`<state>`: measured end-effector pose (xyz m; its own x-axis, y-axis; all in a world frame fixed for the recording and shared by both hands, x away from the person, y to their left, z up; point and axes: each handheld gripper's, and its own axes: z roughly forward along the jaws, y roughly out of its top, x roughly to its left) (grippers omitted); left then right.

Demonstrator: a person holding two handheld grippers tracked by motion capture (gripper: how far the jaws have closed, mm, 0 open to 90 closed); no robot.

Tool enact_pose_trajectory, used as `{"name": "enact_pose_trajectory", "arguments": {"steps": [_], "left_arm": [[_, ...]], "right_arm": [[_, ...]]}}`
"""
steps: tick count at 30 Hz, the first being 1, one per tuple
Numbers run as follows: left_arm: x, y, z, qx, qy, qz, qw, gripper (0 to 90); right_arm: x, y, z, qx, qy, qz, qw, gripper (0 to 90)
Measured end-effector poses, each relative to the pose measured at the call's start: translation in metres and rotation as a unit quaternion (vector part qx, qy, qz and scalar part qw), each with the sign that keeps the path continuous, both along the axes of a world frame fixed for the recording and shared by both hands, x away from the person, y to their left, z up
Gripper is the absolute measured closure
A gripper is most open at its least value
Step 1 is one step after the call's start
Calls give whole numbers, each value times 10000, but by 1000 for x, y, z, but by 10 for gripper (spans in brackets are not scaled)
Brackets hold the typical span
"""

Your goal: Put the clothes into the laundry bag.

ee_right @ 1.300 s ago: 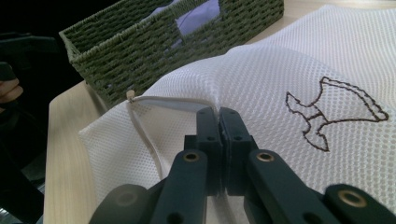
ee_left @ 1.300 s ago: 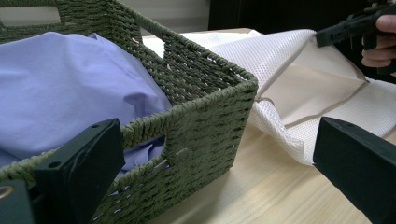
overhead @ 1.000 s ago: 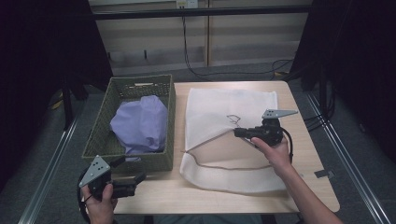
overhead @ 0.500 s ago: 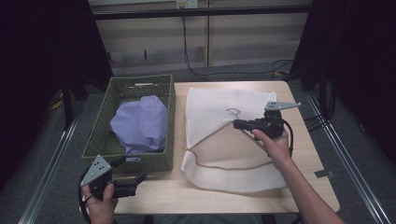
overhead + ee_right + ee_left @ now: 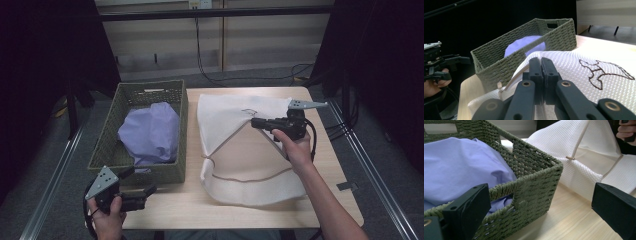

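On the right half of the wooden table [image 5: 330, 150] lies the white mesh bag [image 5: 225, 112], its mouth toward my side. My right gripper [image 5: 256, 122] has its jaws pressed together on the bag's upper layer at the mouth and holds that layer raised above the tabletop, so the bag gapes open and the bare wood shows through the opening. A tan drawstring [image 5: 240, 178] runs along the hem of the mouth; one strand slants up from a small knot at the bag's left edge toward the pinched spot. In the right gripper view the two black jaws meet flat against each other with the white mesh caught between them, and a dark embroidered figure [image 5: 602, 71] sits on the cloth just to their right. My right hand [image 5: 295, 147] grips the tool from the near side, with the grey three-cornered plate on top of it.

Just beside the bag, on the left half of the table, stands the green woven basket [image 5: 181, 107], holding a crumpled lavender cloth [image 5: 150, 132] that rises level with its rim.

At the near left corner, well apart from the bag, my left gripper [image 5: 145, 192] rests in my left hand [image 5: 107, 217], pointing toward the basket's near wall. Its jaws stand wide apart with nothing between them, framing the basket's corner and the bag's mouth in the left gripper view.
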<state>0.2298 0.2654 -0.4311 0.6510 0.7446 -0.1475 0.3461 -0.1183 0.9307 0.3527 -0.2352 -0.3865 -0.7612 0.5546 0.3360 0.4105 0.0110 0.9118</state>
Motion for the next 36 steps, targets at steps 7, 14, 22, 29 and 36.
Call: {"name": "enact_pose_trajectory", "arguments": {"steps": [7,14,22,29,36], "left_arm": [[4,1,14,72,-116,-48,9999,57],[21,0,34,339,-104,-213,9991,59],[54,-10,38,810,286,-283,9959,52],[84,-3,56,565,339,-226,9976,114],[114,-8,66,783,344,-10,9963,119]], "right_arm": [[1,0,2,12,-31,29,10000,883],[2,1,0,-3,2,51,10000,883],[1,2,-1,-65,20,45,10000,883],[0,5,-2,-103,23,81,9999,877],[1,7,-4,-165,16,115,9998,885]]}}
